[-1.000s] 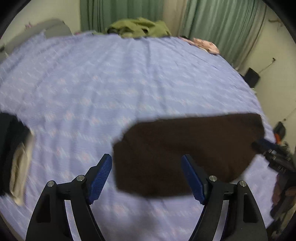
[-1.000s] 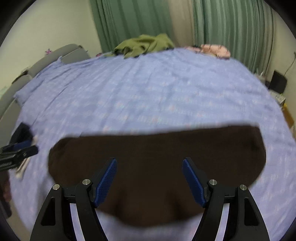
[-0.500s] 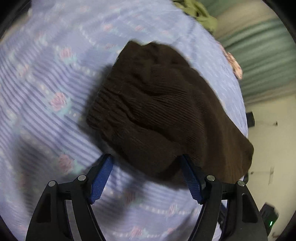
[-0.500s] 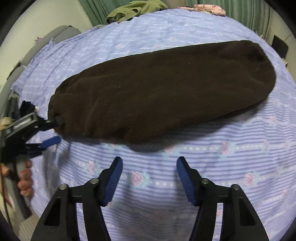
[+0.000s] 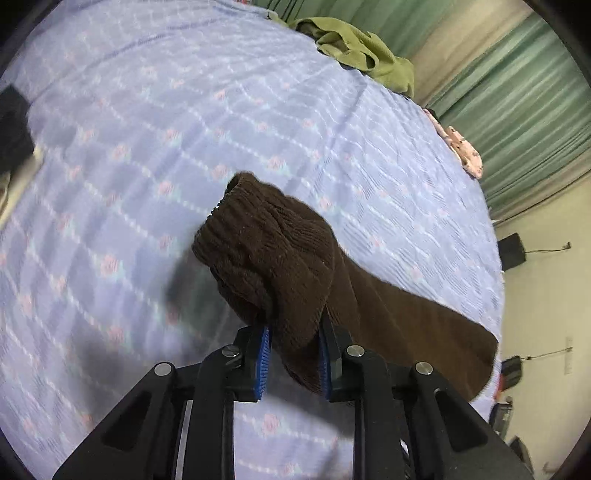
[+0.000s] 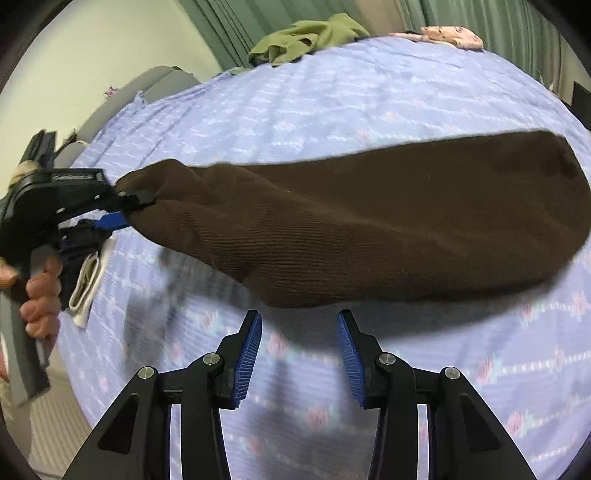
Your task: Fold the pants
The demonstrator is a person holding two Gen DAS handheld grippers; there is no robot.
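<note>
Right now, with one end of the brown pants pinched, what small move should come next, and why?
Probably bring the right gripper forward onto the near edge of the pants. The left gripper is closing on the bunched waistband, while the right jaws are closing with only the sheet between them.

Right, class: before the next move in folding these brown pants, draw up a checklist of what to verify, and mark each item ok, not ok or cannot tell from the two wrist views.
1. Left tool grips the brown pants: ok, bunched ribbed end is clamped between its pads as they close.
2. Right tool has cloth between its pads: not ok, they are closing on nothing, the pants' edge lying just beyond.
3. Far end of the pants rests on the bedsheet: cannot tell, blurred.
4. Fold area free of the green garment and pink cloth: ok, both lie at the far edge.
5. Pants smooth: not ok, gathered at the gripped end.
</note>
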